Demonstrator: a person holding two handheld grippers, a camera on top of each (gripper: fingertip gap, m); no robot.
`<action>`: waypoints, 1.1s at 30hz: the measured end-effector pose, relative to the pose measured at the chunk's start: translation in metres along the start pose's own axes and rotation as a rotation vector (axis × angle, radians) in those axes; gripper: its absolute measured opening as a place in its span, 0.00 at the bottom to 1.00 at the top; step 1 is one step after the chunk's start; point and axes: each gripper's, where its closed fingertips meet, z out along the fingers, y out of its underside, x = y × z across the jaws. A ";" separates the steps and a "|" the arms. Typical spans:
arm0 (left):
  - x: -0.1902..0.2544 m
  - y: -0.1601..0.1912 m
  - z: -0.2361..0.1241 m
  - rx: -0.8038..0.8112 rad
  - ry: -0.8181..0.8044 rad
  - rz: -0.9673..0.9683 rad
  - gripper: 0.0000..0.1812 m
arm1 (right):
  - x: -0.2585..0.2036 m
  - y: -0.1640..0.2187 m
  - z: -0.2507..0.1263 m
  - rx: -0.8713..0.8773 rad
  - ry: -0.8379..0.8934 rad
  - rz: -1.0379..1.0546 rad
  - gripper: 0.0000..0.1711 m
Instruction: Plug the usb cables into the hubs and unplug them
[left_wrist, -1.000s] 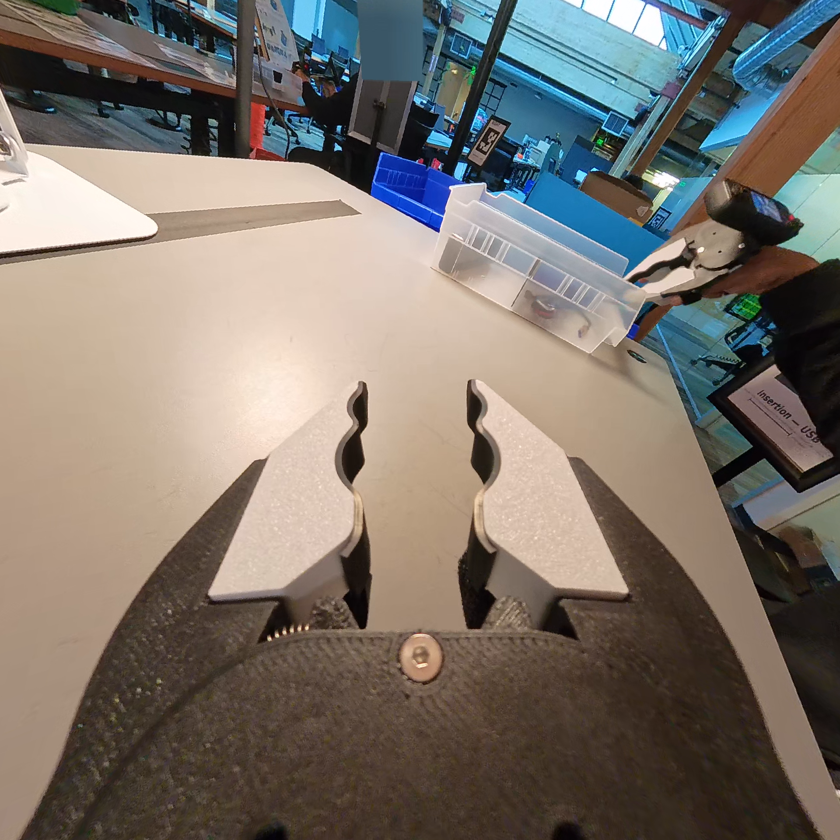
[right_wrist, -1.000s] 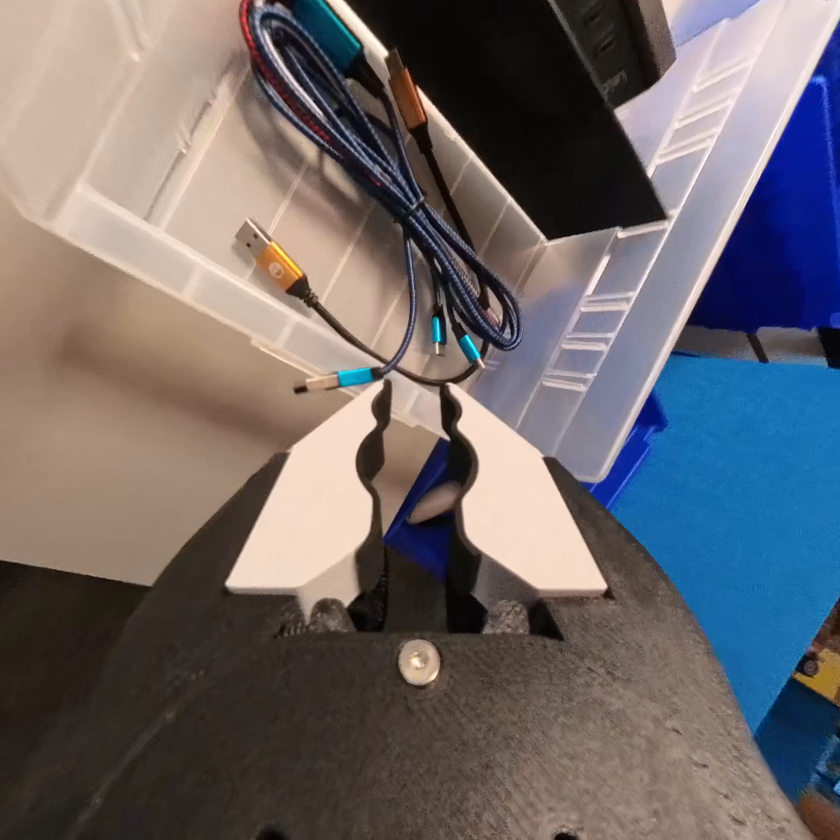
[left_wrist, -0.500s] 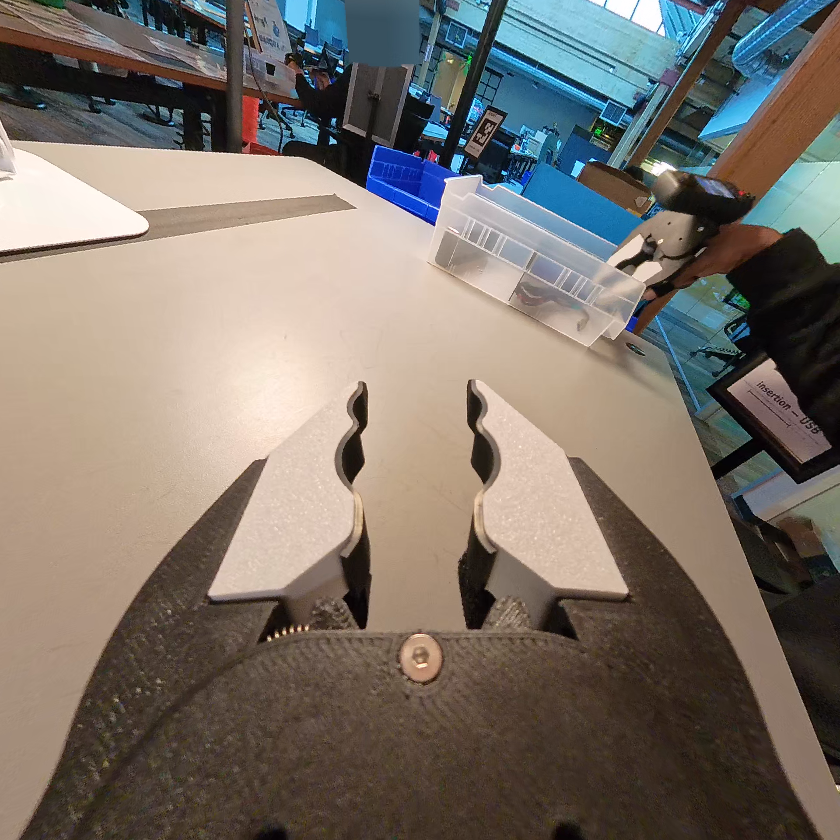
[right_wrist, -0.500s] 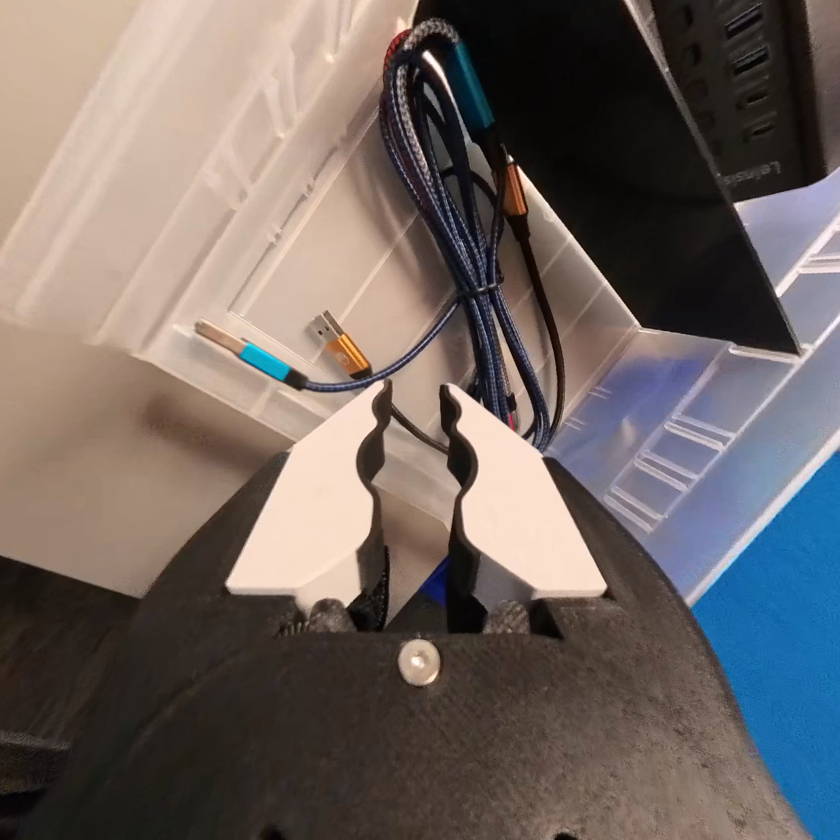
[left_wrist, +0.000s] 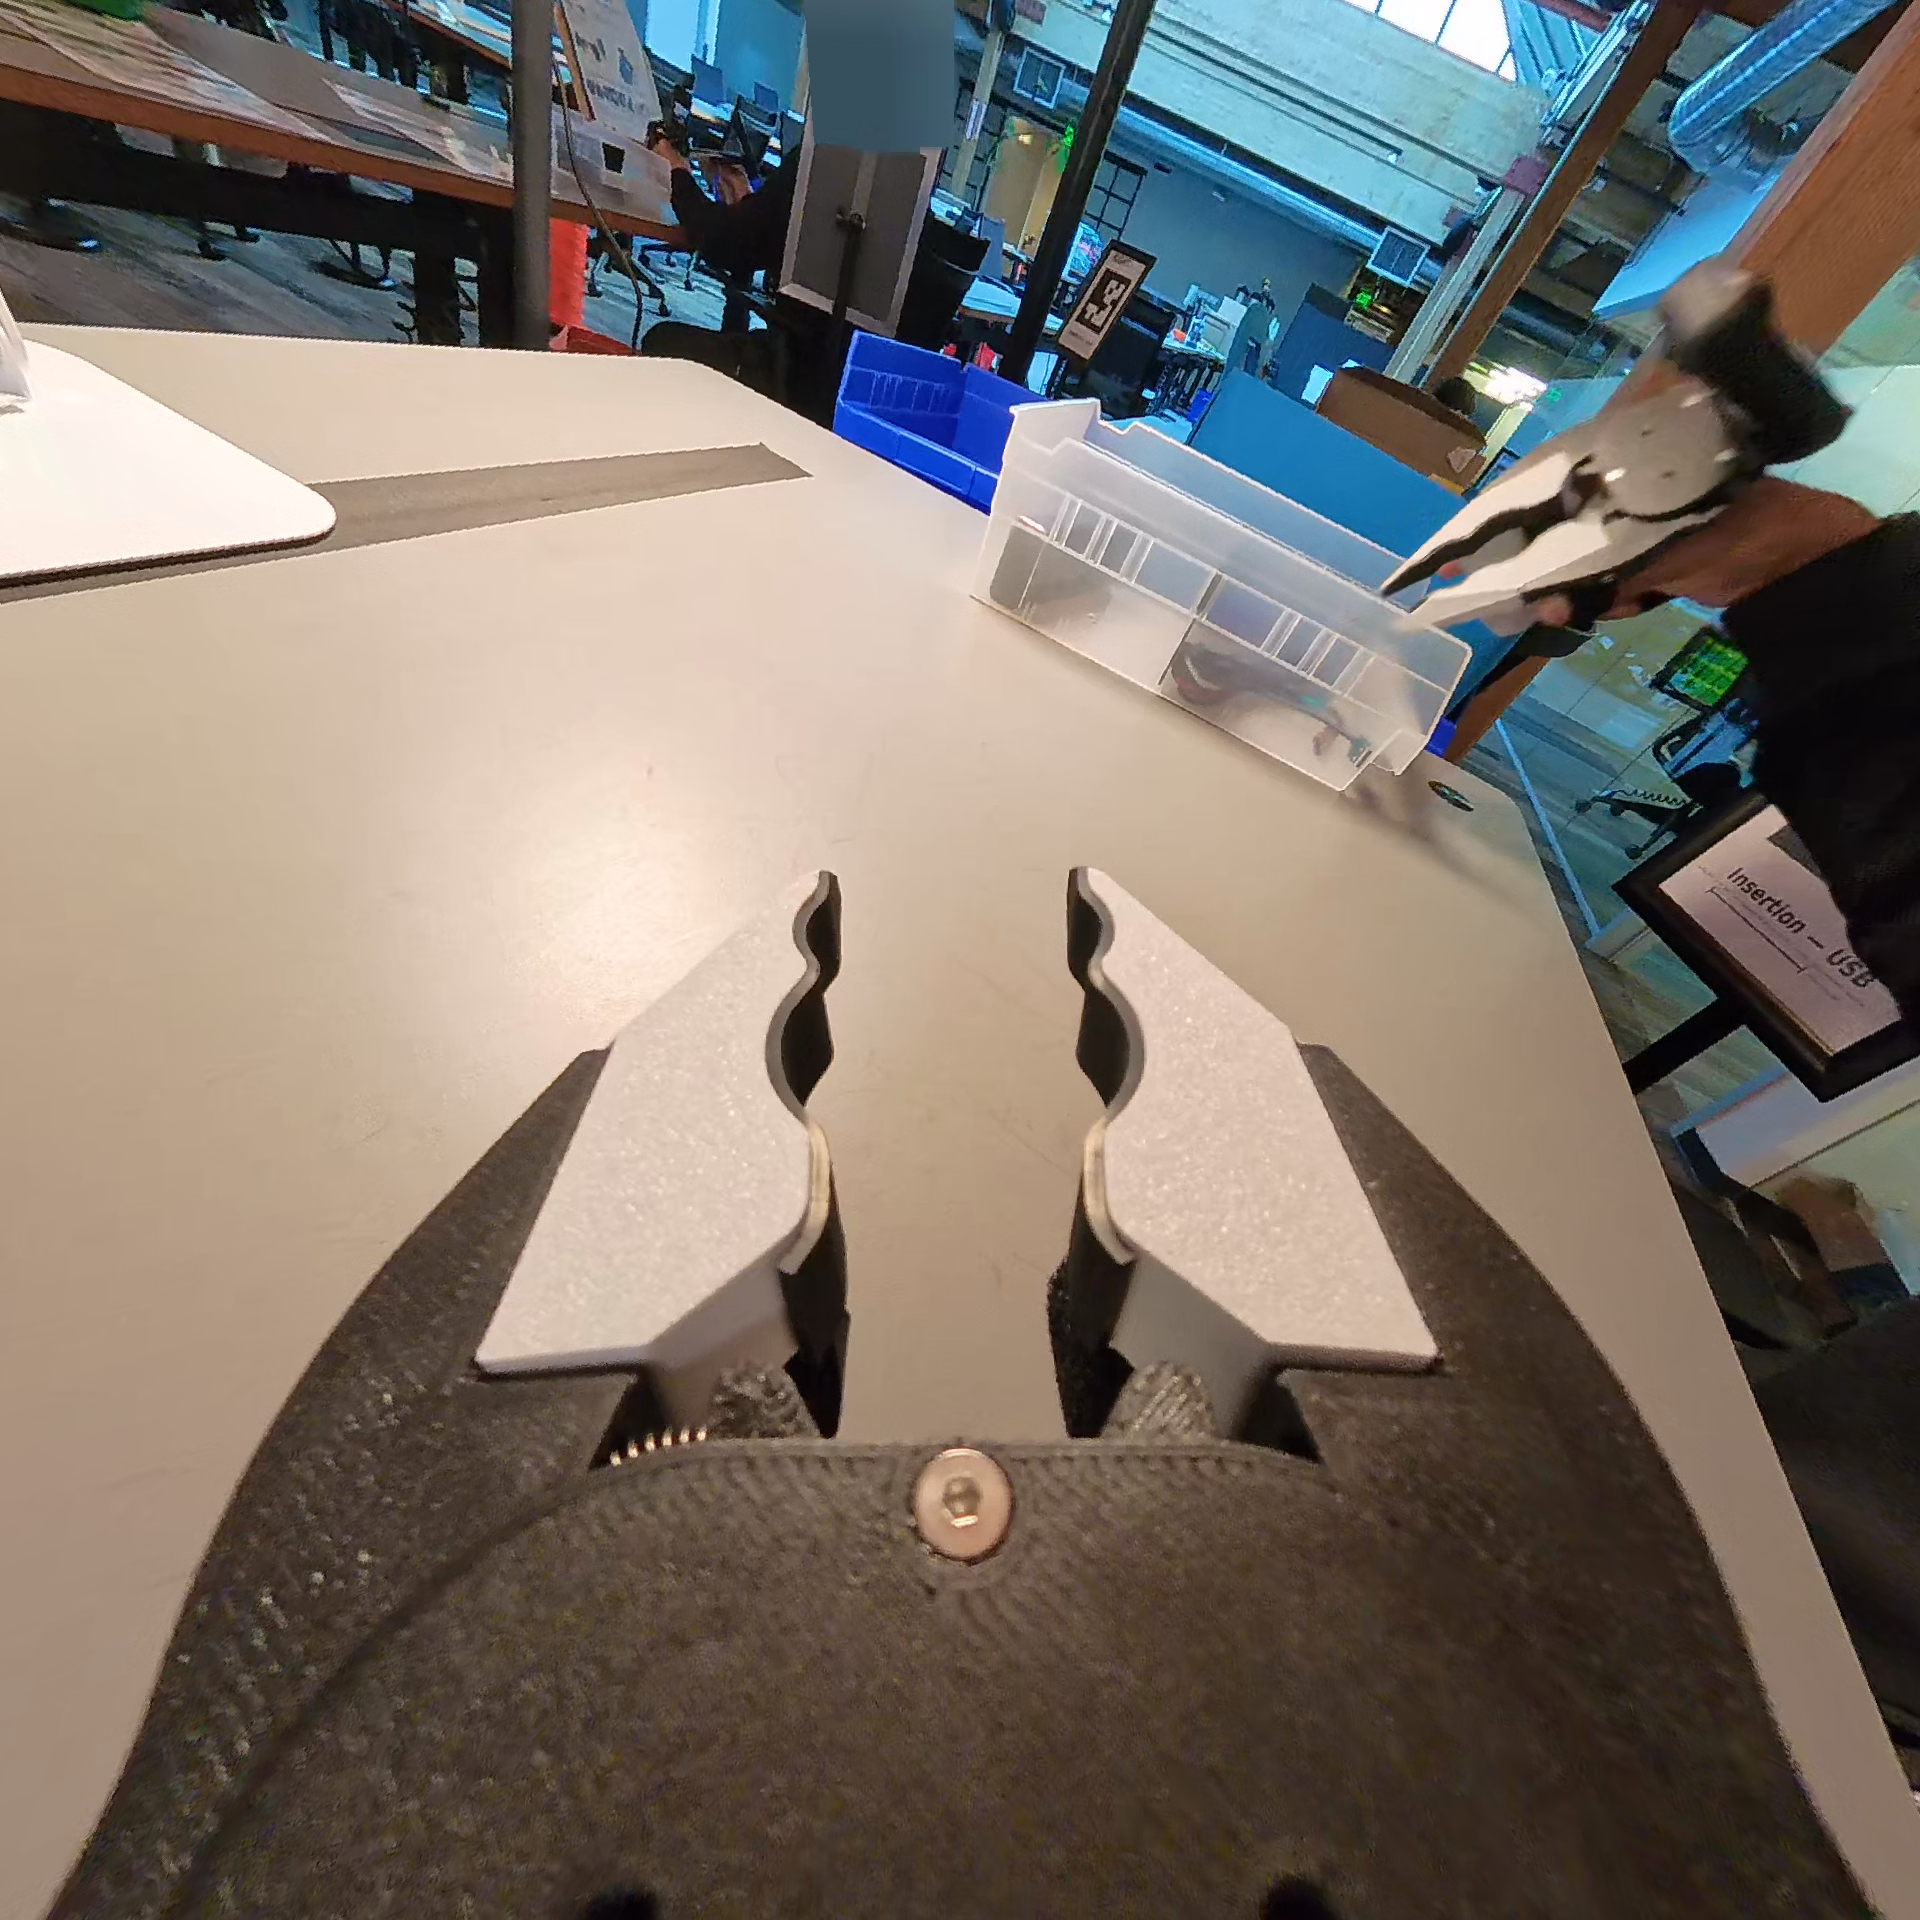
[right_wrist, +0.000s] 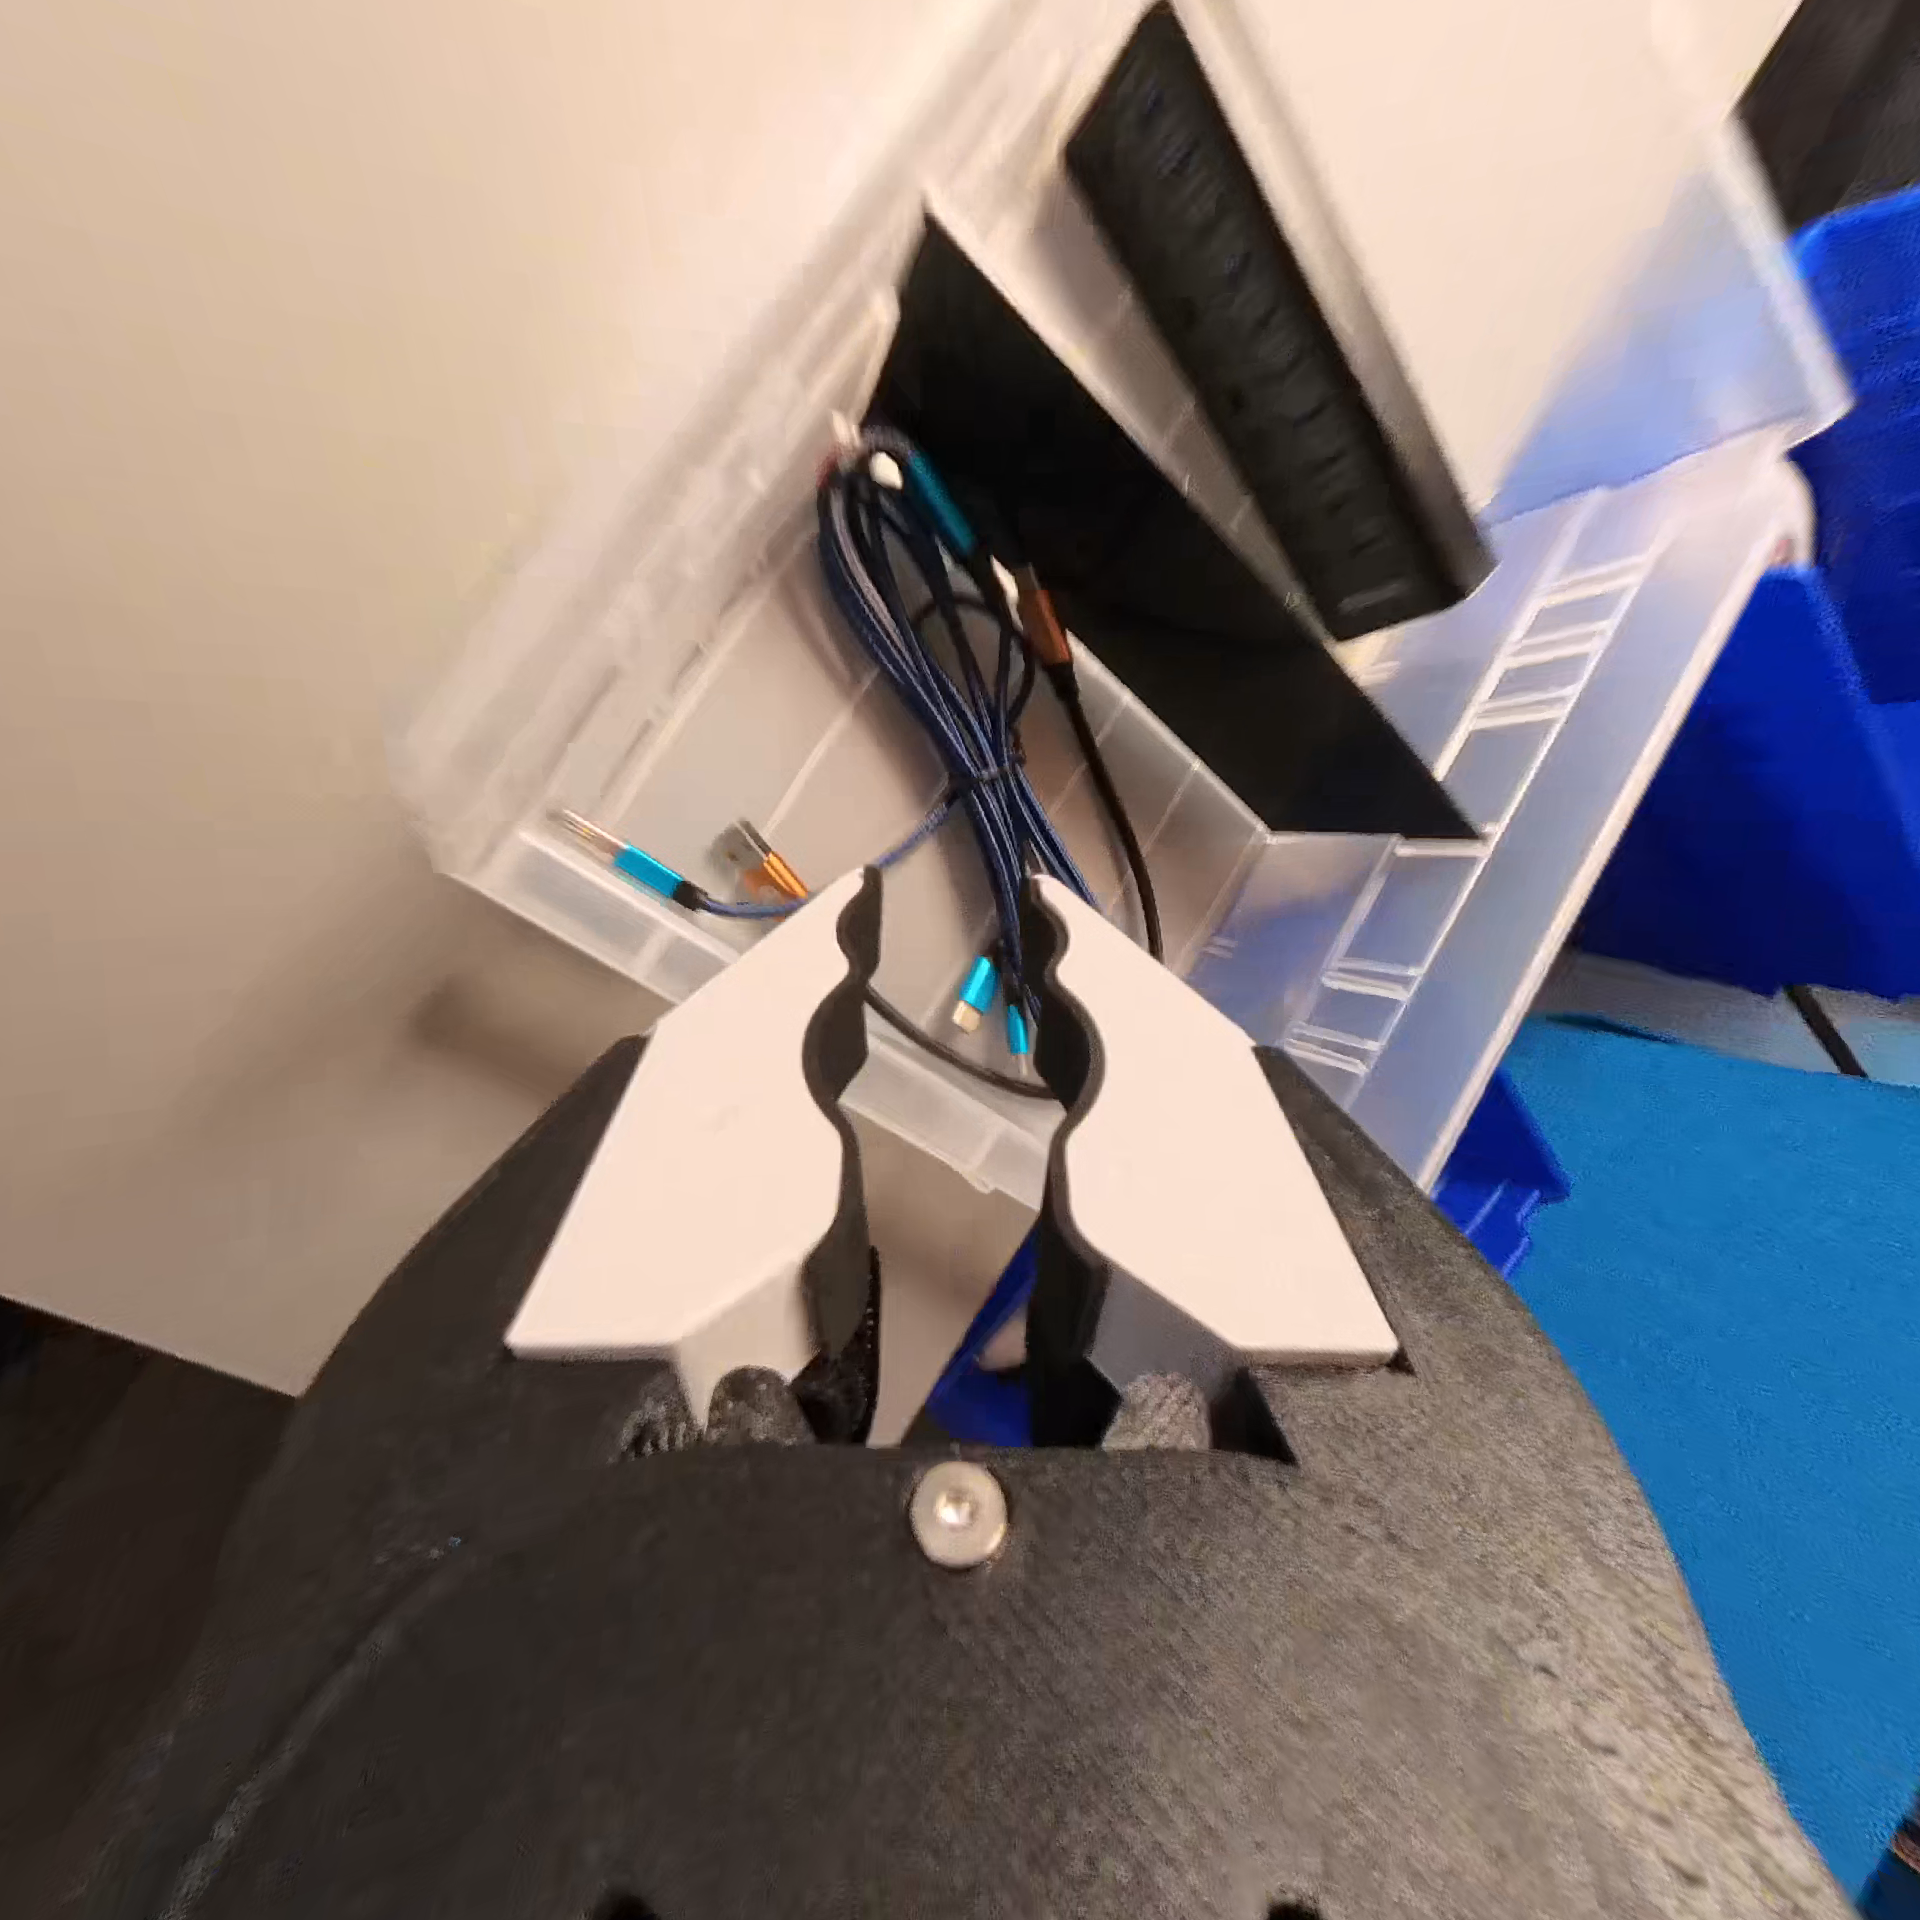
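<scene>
A clear plastic bin (left_wrist: 1122, 499) stands at the table's far right. In the right wrist view its near compartment (right_wrist: 727, 707) holds a bundle of blue braided USB cables (right_wrist: 987, 727) with a blue plug (right_wrist: 644, 868) and an orange plug (right_wrist: 774, 881). Two black hubs (right_wrist: 1278, 343) lie in the compartments beyond. My right gripper (right_wrist: 954, 883) is open and empty, held above the cable end of the bin; it also shows in the left wrist view (left_wrist: 1455, 566). My left gripper (left_wrist: 951, 883) is open and empty, low over the bare table, well short of the bin.
Blue bins (left_wrist: 914, 405) stand behind the clear bin and show beside it (right_wrist: 1766, 810). A white plate (left_wrist: 125, 488) and a grey strip (left_wrist: 540, 488) lie at the far left. The table's right edge (left_wrist: 1621, 1039) drops to a framed sign (left_wrist: 1787, 935). One gripper's finger ends stand about 45 cm off the other's.
My right gripper has lifted and drawn back from the cables, still open, and its view has swung so more of the bin shows. My left gripper has barely moved.
</scene>
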 end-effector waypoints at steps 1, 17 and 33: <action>0.000 0.000 0.000 -0.001 -0.001 0.003 0.25 | -0.006 -0.010 -0.010 0.061 0.004 0.012 0.16; 0.015 0.017 0.004 -0.089 -0.077 0.184 0.26 | -0.187 -0.142 0.018 0.426 -0.233 0.003 0.16; 0.025 0.010 -0.117 0.152 -0.347 0.077 0.28 | -0.226 -0.166 0.087 0.391 -0.300 0.014 0.16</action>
